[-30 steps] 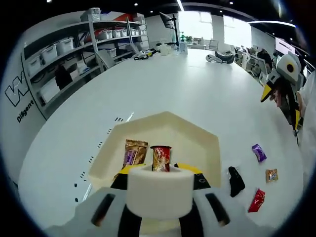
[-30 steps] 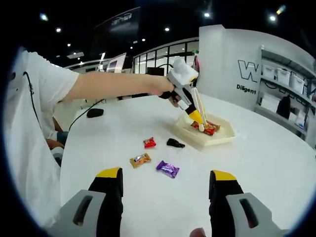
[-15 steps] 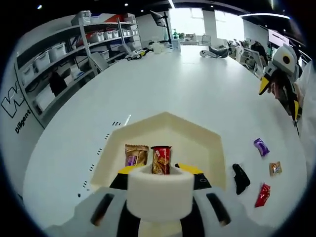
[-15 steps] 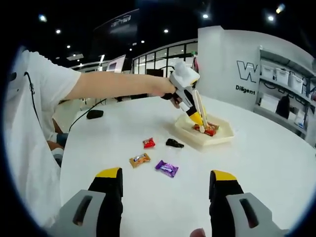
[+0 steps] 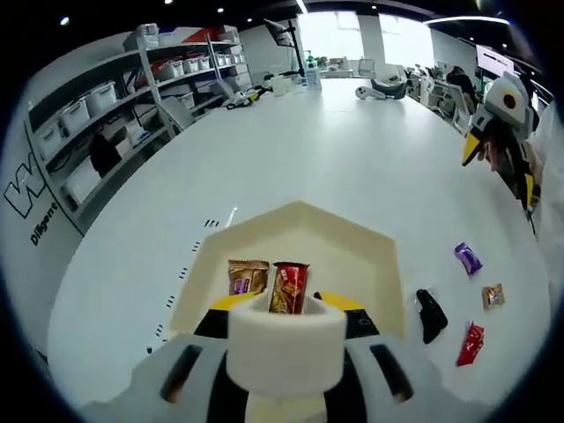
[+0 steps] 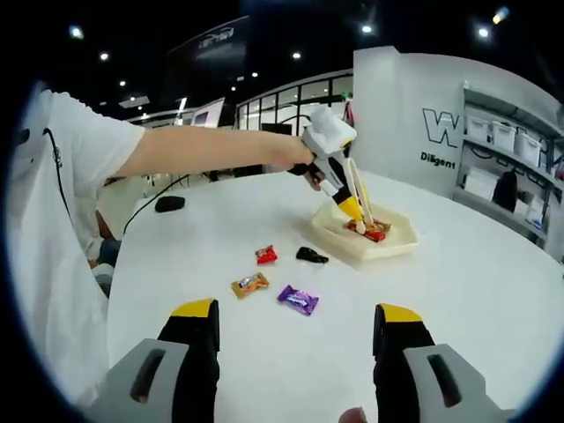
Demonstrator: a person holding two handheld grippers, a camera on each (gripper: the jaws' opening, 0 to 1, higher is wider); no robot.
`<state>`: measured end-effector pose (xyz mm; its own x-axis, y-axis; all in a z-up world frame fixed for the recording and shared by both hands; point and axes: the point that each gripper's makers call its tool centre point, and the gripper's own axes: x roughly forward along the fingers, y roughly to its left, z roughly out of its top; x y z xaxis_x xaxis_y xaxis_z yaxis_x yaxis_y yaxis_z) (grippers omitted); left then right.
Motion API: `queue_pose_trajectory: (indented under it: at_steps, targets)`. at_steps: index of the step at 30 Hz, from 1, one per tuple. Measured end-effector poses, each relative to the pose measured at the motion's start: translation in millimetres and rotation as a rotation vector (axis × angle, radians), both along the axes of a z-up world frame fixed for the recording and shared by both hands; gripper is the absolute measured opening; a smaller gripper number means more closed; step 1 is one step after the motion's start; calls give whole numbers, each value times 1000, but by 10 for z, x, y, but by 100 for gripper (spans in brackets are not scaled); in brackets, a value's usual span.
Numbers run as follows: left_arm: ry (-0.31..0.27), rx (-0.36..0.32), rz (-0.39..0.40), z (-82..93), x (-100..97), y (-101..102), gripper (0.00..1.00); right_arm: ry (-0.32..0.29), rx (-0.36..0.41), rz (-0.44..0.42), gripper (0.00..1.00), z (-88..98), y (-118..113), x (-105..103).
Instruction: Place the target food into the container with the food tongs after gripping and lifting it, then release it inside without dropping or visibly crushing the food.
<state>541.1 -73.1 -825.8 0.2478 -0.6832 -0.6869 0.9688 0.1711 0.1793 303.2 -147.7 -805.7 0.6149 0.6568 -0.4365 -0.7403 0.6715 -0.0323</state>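
My left gripper [image 5: 284, 307] is shut on white food tongs [image 5: 285, 345], whose thick end blocks the gap between the jaws. The tongs [image 6: 357, 196] slant down from the left gripper [image 6: 349, 208] into a cream tray [image 6: 392, 248]. Their tips meet a red snack bar [image 5: 288, 288] inside the tray [image 5: 357, 248]; I cannot tell whether they pinch it. A gold-brown snack [image 5: 247, 275] lies beside the red bar [image 6: 374, 230]. My right gripper [image 6: 298, 310] hangs open above the white table, well short of the tray, and it [image 5: 500, 167] appears far right.
Loose sweets lie on the table beside the tray: a purple one [image 6: 299, 300], an orange one [image 6: 250, 285], a red one [image 6: 265, 255] and a black one [image 6: 312, 256]. A person's arm [image 6: 203, 154] reaches over them. Shelves with bins [image 5: 106, 97] line the wall.
Almost nothing differs. The left gripper view has drifted slightly, and the red bar leans a little more. The right gripper stays where it was, open.
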Motion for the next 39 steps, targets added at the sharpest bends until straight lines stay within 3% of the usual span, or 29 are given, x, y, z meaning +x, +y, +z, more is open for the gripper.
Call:
queue_pose_trajectory:
  at_steps: [13,18,27,39]
  targets:
    - [-9,-23,8,140,-187,76,23,-5,-6,11,69,25,41,1]
    - [-14,-58,30,269,-268,149,23,-11,-8,22,69,40,90,-6]
    - [-14,-129,27,444,-582,296,23,-18,-17,38,69,65,180,-40]
    - [-22,-182,-4,527,-986,467,23,-28,-26,54,69,111,300,-90]
